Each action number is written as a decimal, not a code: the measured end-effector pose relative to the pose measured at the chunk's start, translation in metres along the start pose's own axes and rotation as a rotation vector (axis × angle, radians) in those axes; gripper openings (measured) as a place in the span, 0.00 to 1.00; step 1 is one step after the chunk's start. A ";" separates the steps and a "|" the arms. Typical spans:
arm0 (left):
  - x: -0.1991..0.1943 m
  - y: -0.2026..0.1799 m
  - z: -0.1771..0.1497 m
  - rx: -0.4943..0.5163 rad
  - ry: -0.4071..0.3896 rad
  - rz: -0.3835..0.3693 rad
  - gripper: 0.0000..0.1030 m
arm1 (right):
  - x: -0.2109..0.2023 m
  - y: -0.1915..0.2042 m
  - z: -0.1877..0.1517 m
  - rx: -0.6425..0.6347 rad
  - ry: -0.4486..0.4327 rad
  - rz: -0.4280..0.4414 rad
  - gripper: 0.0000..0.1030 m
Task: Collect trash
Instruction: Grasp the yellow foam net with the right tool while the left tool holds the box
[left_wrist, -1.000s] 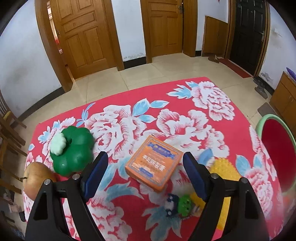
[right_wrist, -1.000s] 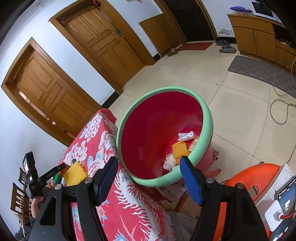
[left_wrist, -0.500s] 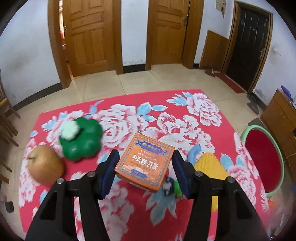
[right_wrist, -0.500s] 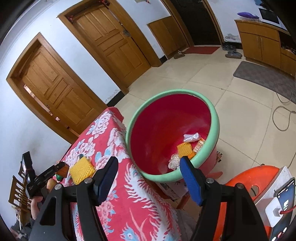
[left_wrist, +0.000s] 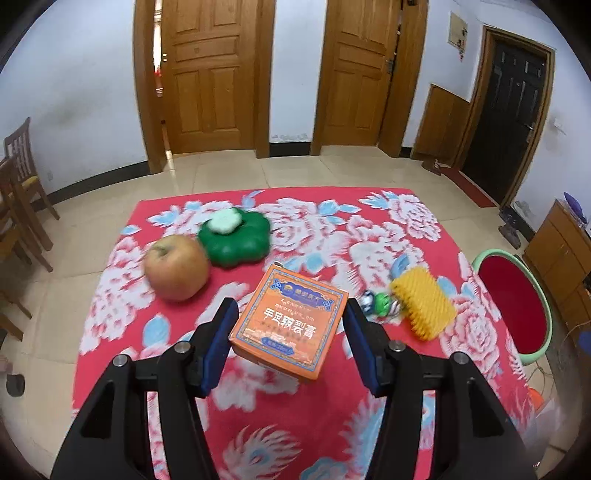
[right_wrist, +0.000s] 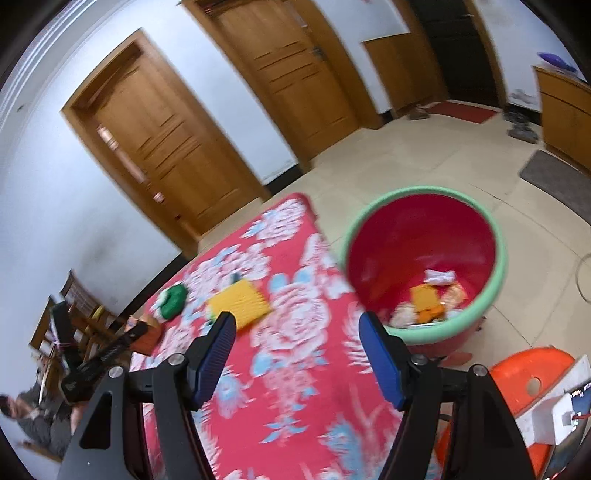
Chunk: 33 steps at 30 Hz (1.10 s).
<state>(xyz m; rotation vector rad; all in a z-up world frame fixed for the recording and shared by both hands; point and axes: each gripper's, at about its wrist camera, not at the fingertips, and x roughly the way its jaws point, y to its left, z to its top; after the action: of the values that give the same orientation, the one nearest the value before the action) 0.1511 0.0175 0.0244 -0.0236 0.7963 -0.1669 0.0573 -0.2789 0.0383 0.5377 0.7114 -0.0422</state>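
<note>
Currently your left gripper (left_wrist: 290, 332) pinches the orange box (left_wrist: 290, 323) clear of the table (left_wrist: 332, 424), your right gripper (right_wrist: 297, 354) is spread empty, and the bin (right_wrist: 496, 291) at two o'clock already holds wrappers; the yellow piece (left_wrist: 423, 308) remains.

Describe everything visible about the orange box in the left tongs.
The orange box is a flat, square carton, apparently cardboard, with a blue ornamental border, a small emblem and white characters on its top face. It looks closed and undamaged. The left tongs clamp it by two opposite sides, tilted, lifted clear of the floral tablecloth. Nothing else touches it.
</note>
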 end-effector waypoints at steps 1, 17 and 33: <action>-0.003 0.006 -0.003 -0.013 -0.001 0.005 0.57 | 0.000 0.009 0.001 -0.023 0.006 0.016 0.70; -0.012 0.059 -0.038 -0.089 0.021 0.053 0.57 | 0.097 0.079 -0.023 -0.071 0.252 0.140 0.71; 0.005 0.066 -0.042 -0.099 0.031 0.073 0.57 | 0.202 0.084 -0.003 -0.262 0.315 -0.069 0.66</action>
<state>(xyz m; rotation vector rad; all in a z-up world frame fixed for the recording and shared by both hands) 0.1340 0.0833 -0.0142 -0.0855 0.8348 -0.0590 0.2279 -0.1762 -0.0532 0.2693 1.0257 0.0721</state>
